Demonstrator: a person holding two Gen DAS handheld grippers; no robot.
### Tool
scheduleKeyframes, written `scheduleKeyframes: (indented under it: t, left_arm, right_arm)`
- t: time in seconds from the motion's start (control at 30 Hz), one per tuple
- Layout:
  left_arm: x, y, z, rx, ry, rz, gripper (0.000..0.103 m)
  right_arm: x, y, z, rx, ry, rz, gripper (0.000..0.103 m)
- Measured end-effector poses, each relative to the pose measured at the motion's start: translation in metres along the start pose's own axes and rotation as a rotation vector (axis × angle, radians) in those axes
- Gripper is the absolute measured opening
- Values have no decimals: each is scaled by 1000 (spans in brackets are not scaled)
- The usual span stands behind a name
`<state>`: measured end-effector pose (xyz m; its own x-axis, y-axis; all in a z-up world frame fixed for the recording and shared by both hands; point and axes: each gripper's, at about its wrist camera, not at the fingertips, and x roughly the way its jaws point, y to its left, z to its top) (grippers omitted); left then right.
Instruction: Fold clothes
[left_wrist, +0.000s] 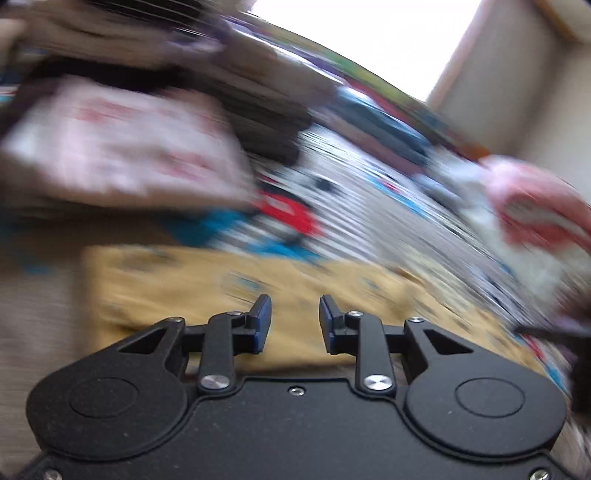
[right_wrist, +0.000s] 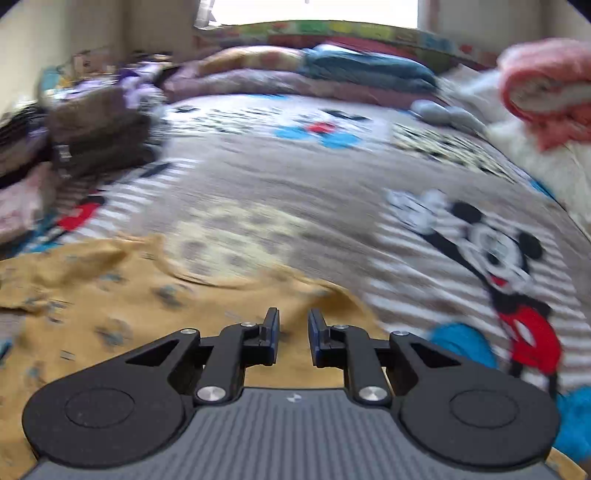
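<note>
A mustard-yellow garment (left_wrist: 207, 288) with small blue-grey prints lies spread on the cartoon-print bedspread (left_wrist: 369, 206). In the left wrist view my left gripper (left_wrist: 295, 321) hovers over its near edge, open, nothing between the pads. In the right wrist view the same yellow garment (right_wrist: 122, 302) fills the lower left, rumpled along its far edge. My right gripper (right_wrist: 293, 336) is above the garment's right part, its jaws slightly apart and empty. Both views are blurred by motion.
A pink and white folded piece (left_wrist: 122, 147) and dark folded clothes (right_wrist: 96, 125) are stacked at the left. Pillows and bedding (right_wrist: 295, 70) line the far side. A pink rolled blanket (right_wrist: 550, 92) sits at the right.
</note>
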<state>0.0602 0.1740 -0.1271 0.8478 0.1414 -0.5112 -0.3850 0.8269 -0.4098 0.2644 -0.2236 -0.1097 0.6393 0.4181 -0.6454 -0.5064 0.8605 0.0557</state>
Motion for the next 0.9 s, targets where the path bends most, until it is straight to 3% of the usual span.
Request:
scheduleKeyframes:
  t: [0.07,0.2,0.4,0.67,0.7,0.73,0.83,0.9]
  left_arm:
    - [-8,14,6,-50,-42,88,26]
    - [-15,44,16,-158,-74,172,26]
    - [-7,72,22,-248,-37,195,26]
    - [-1,81,23,-290,-12,146,25]
    - [0,81,23,-284,-10,139,24]
    - [1,80,23,-277,-7,132,9]
    - [-5,82,24,-275,-40,157,9]
    - [-8,87,24,-286,-55,168,9]
  right_arm:
    - [10,32,11,-28,-10,76,19]
    - [42,84,30,-35,-11,174,18]
    - [79,106,41,27,18,184,17]
    - [90,91,38,105,10,166,17]
    - [92,91,39,104,8,168,17]
    - [94,92,40,103,6,169,17]
    - [103,96,46,102,10,163,17]
    - [114,99,47,82,42,129,2]
